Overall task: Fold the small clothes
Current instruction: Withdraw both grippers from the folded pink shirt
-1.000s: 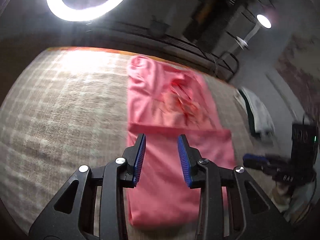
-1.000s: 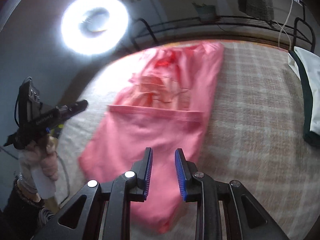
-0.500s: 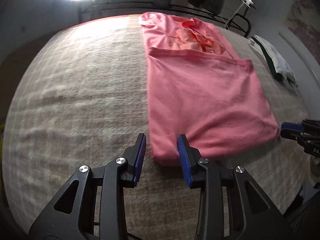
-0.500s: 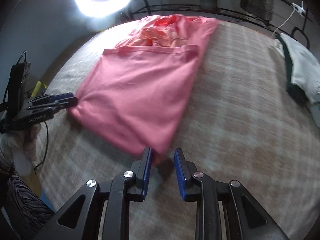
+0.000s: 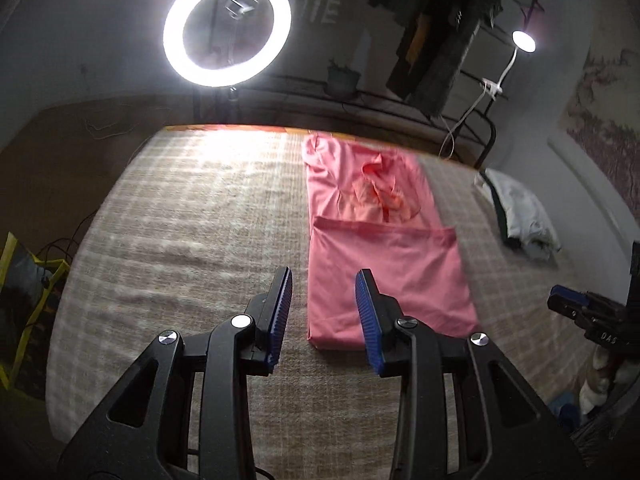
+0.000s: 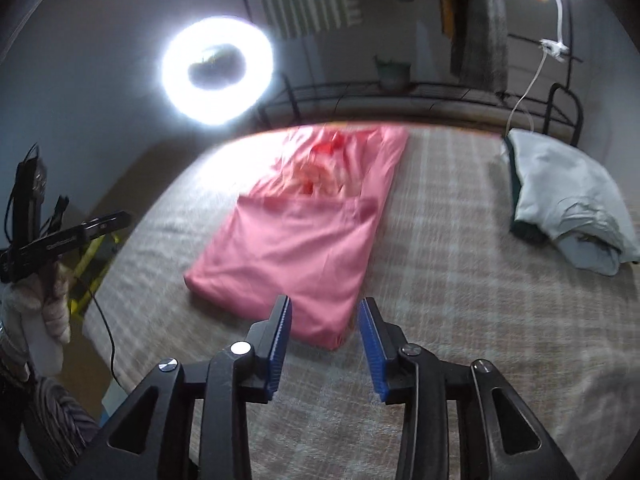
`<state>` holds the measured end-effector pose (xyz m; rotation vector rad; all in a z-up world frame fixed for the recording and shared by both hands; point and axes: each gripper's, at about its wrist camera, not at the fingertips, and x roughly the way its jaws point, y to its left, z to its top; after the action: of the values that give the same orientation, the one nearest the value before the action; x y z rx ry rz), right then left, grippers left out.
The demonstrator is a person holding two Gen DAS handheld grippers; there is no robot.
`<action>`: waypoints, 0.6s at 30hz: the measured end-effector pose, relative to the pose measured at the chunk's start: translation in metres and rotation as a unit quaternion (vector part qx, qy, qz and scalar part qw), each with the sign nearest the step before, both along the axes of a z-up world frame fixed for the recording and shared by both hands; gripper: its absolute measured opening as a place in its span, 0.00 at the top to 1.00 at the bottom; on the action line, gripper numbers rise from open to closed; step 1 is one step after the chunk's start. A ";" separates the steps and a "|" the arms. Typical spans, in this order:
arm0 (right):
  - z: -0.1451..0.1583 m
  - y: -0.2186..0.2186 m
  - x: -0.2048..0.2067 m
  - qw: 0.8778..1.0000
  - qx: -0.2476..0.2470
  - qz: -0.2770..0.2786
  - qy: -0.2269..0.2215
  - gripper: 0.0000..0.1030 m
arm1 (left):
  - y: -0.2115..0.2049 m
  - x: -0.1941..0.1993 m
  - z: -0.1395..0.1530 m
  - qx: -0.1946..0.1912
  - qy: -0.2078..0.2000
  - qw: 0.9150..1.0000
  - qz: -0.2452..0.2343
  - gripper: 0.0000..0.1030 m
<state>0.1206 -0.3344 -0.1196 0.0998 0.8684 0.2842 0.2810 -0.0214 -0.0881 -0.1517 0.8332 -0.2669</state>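
Both grippers clear of the pink garment [image 5: 384, 272] — the fold is laid.

From the left: a ring light [image 5: 227, 26] glares over the far edge of the checked bed cover [image 5: 180, 220], and the left gripper [image 5: 324, 316] hangs above it with its jaws narrowly apart and nothing between them. Half a second ago it sat right at the garment's near corner; now it is lifted back, with the cloth lying flat ahead, the lower half doubled up over the upper part. Further right, the right gripper [image 6: 325, 338] is opening, its jaws empty too, just above the near corner it was pinching. A pale folded garment [image 6: 568, 204] waits well apart at the right edge. This fold looks finished — probably one more crosswise fold or a move to the pile comes next.
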 end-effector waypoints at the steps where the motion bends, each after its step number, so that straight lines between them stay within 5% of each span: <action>1: 0.004 0.000 -0.001 1.000 -0.001 -0.004 -0.004 0.59 | 0.004 -0.003 0.007 -0.009 -0.002 1.000 0.004 0.67; 9: 0.056 -0.002 -0.025 0.999 0.004 -0.012 -0.052 0.47 | 0.003 -0.011 0.042 -0.041 -0.025 0.999 -0.009 0.67; 18: 0.080 -0.012 -0.010 0.998 0.019 -0.025 -0.059 0.44 | -0.005 0.042 0.042 -0.038 -0.015 0.998 -0.040 0.67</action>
<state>0.1106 -0.3468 -0.0397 0.1388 0.7427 0.2567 0.3226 -0.0269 -0.0461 -0.1859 0.8001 -0.3758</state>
